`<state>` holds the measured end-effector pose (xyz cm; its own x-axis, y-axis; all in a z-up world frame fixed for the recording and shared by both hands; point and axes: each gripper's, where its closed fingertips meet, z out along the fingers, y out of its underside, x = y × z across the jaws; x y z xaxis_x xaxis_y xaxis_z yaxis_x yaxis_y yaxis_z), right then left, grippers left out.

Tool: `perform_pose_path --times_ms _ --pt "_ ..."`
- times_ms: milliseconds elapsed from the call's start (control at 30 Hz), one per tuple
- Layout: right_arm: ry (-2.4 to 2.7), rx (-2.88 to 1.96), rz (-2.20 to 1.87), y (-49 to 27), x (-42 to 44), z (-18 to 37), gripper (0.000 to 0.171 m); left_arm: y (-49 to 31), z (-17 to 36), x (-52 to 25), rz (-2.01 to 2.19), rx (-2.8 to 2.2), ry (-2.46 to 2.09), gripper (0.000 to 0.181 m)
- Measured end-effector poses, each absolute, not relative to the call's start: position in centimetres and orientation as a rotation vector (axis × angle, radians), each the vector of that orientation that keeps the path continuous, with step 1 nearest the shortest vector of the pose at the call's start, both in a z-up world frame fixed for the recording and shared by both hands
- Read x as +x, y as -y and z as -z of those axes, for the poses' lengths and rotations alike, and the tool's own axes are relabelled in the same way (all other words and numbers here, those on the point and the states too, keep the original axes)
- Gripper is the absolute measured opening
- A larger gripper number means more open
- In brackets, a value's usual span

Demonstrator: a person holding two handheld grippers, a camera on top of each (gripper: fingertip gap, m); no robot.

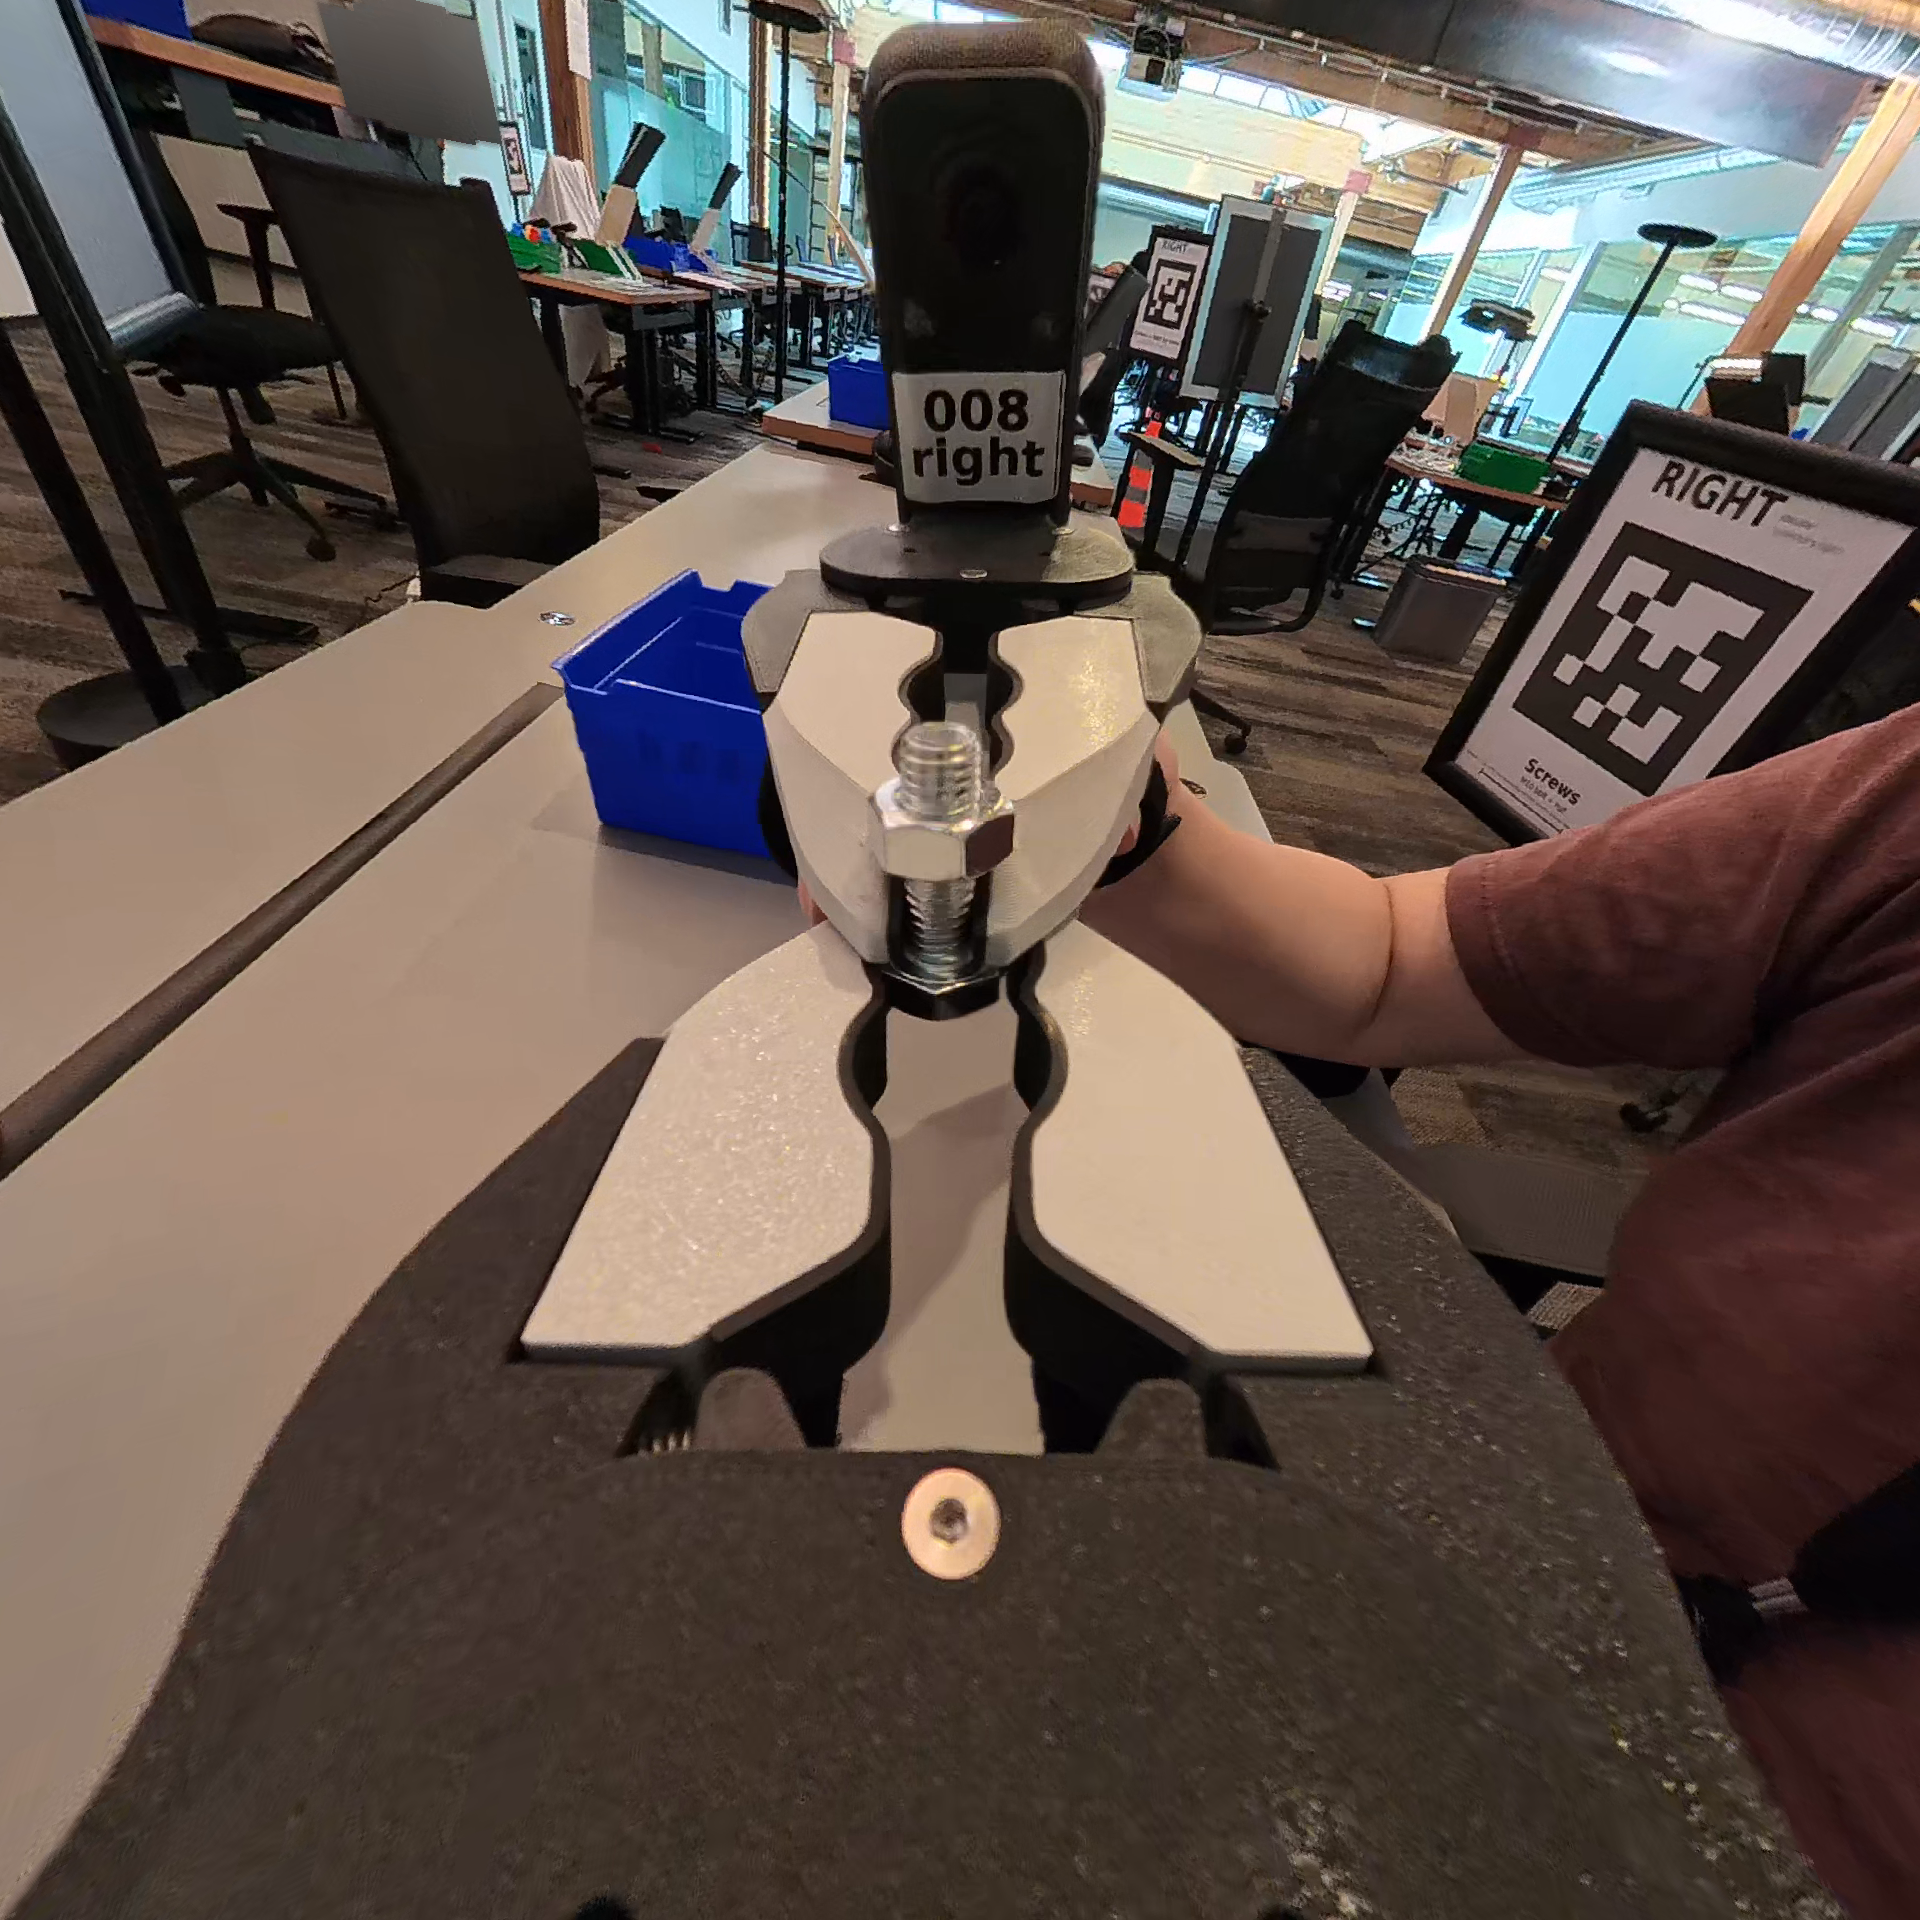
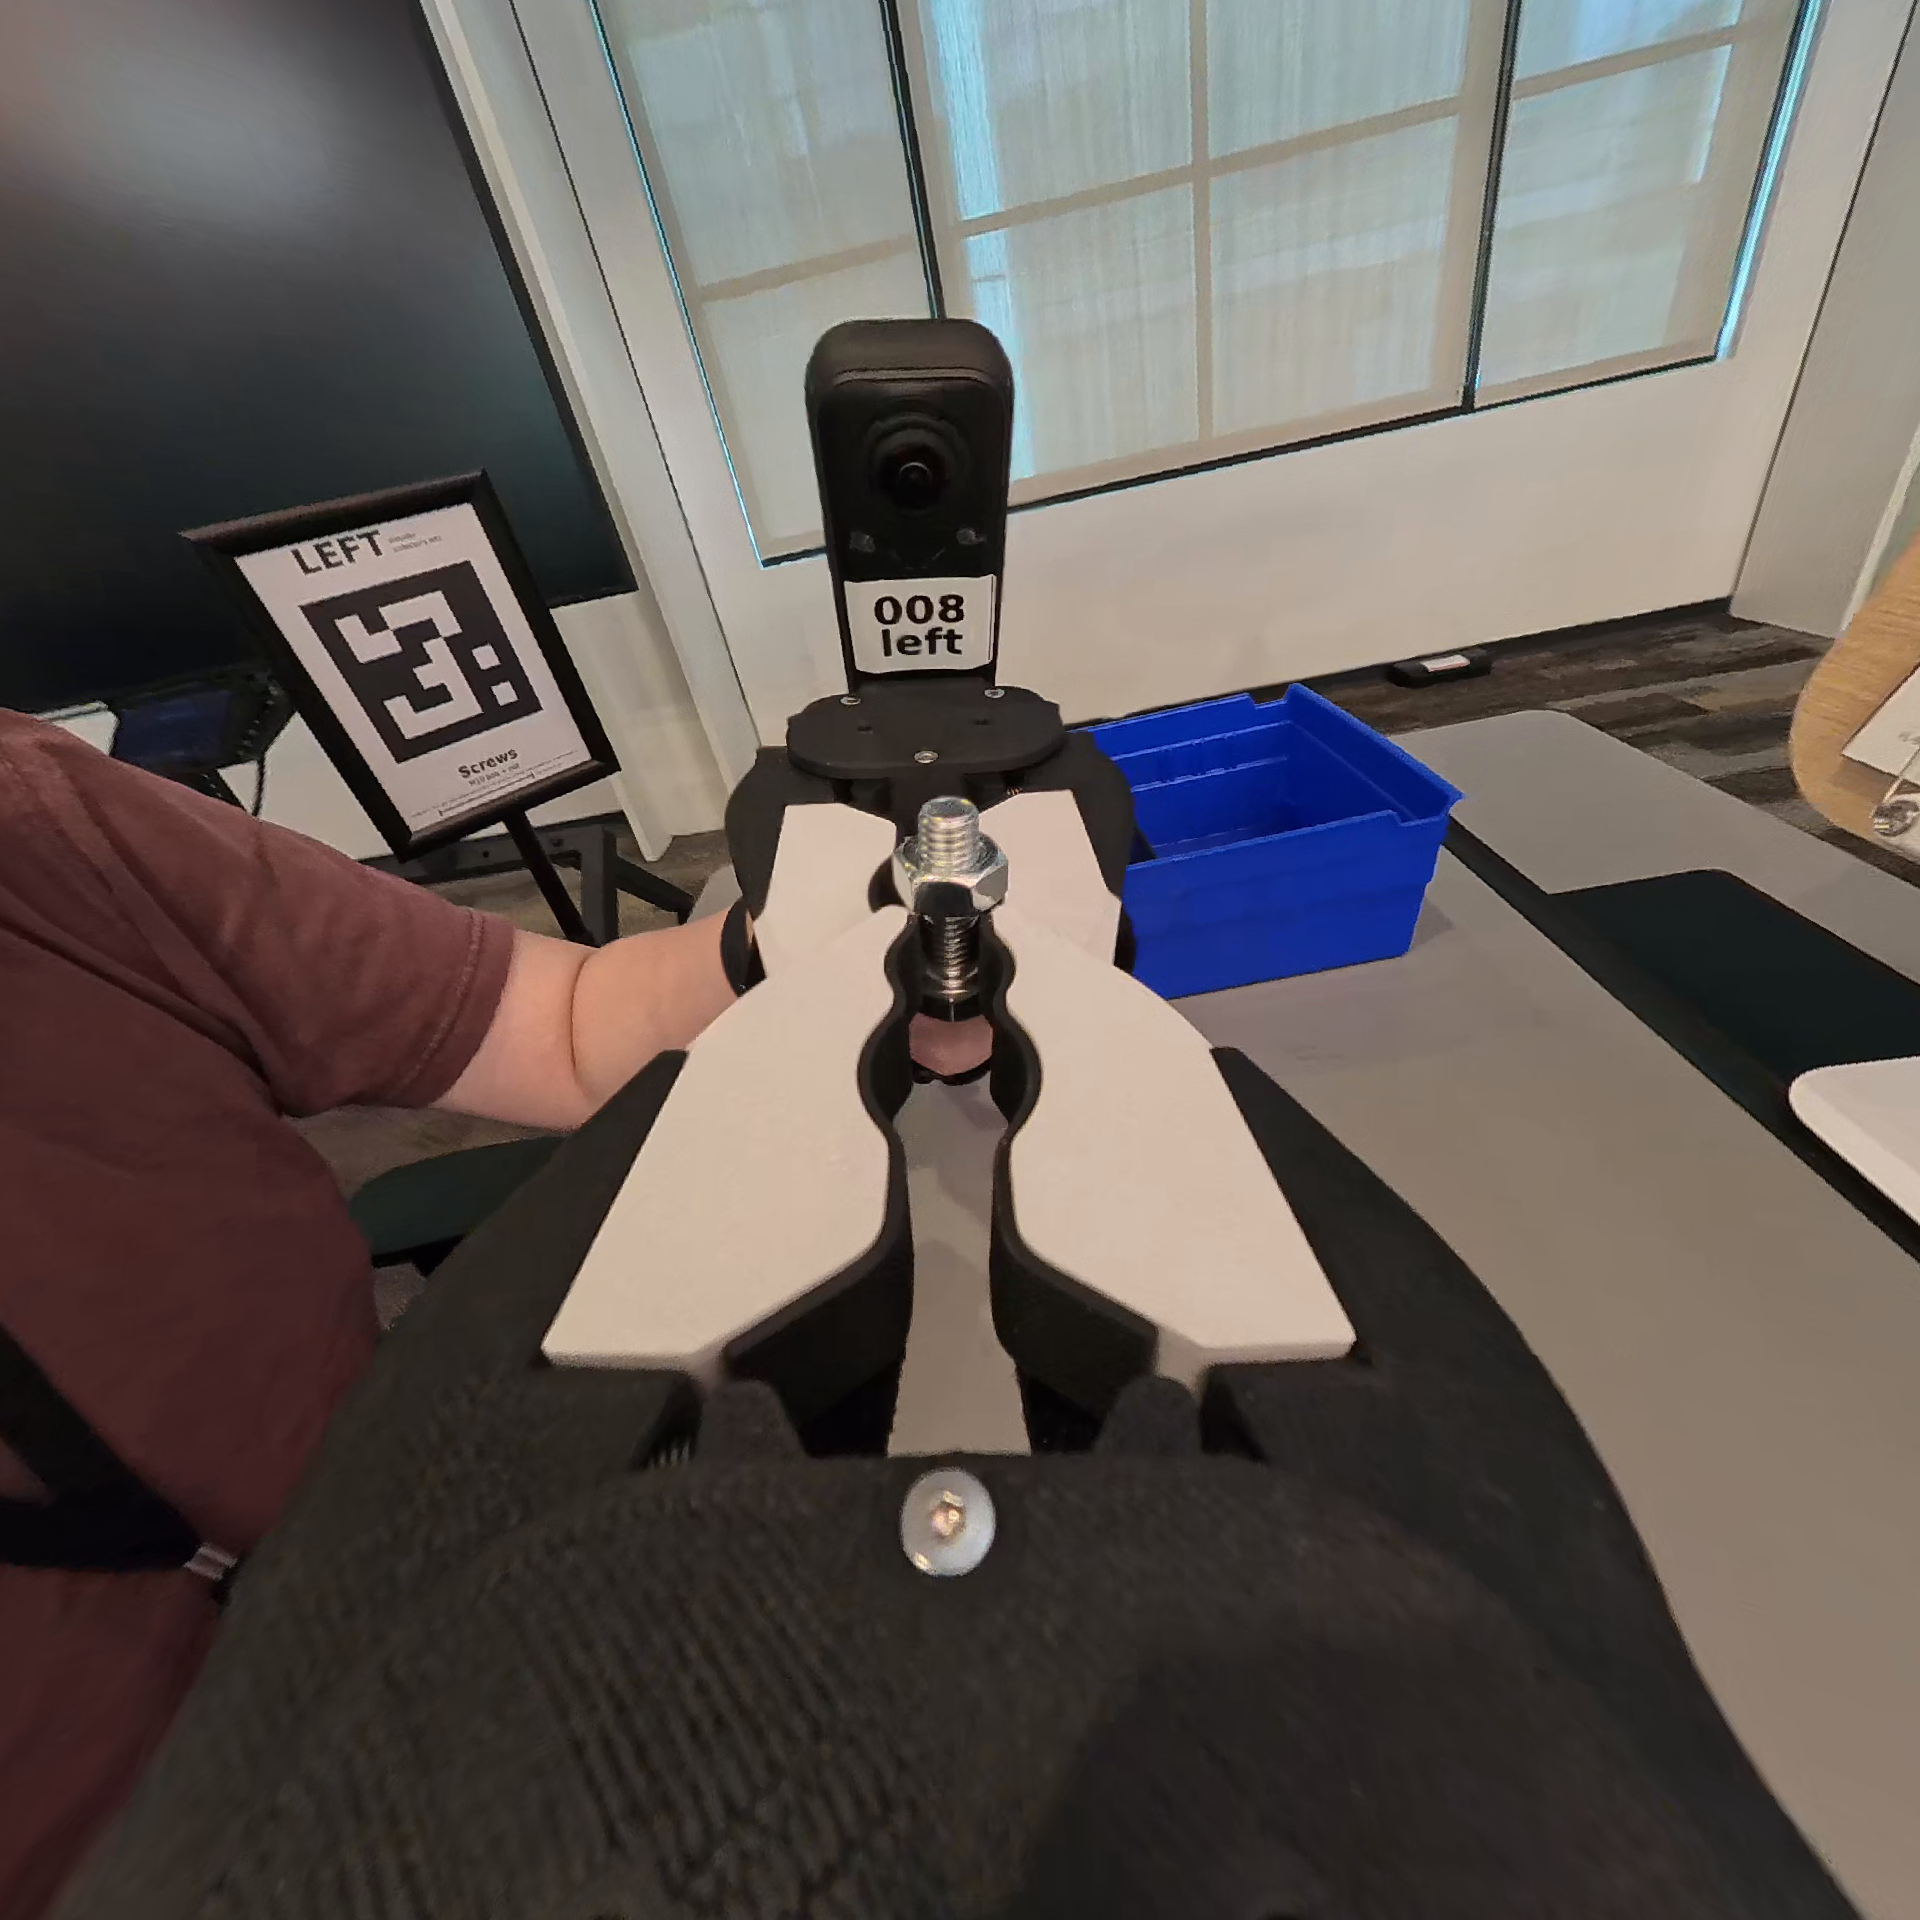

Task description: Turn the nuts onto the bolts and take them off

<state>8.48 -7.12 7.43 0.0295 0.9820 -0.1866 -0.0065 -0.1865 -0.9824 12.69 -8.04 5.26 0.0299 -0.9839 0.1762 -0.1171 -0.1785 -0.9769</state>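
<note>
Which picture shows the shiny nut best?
The left wrist view: the nut is big and sharp there, on the bolt, in front of the right hand-held gripper. The right wrist view shows the same nut smaller.

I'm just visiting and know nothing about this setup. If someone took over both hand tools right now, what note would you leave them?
Left gripper: shut on the head end of the bolt, holding it upright above the table.
Right gripper: facing the left one, shut on the nut.
Nut: partway along the thread, with bare thread above it and below it.
Blue bin: on the table behind the grippers.
Done: nut is engaged on the bolt.
Left: keep turning it. One picture cannot show whether it is going on or coming off.
</note>
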Motion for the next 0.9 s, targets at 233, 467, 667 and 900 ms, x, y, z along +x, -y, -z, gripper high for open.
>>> perform_pose_path --times_ms 233,467,667,900 --pt "1.004 -1.381 -1.398 5.3 10.4 -7.6 0.010 6.5 -4.0 12.2 1.176 -1.514 -1.183 0.040" --pt "0.832 -1.725 -0.693 2.4 25.8 -10.2 0.010 5.3 -4.4 10.8 1.112 -1.551 -1.156 0.038" --pt "0.114 -2.306 -0.312 0.1 46.8 0.1 0.010 4.9 -3.5 10.3 1.065 -1.617 -1.172 0.037" --pt "-0.132 -2.665 -0.266 -0.9 53.1 11.6 0.011 4.7 -1.8 10.8 1.060 -1.688 -1.201 0.037"
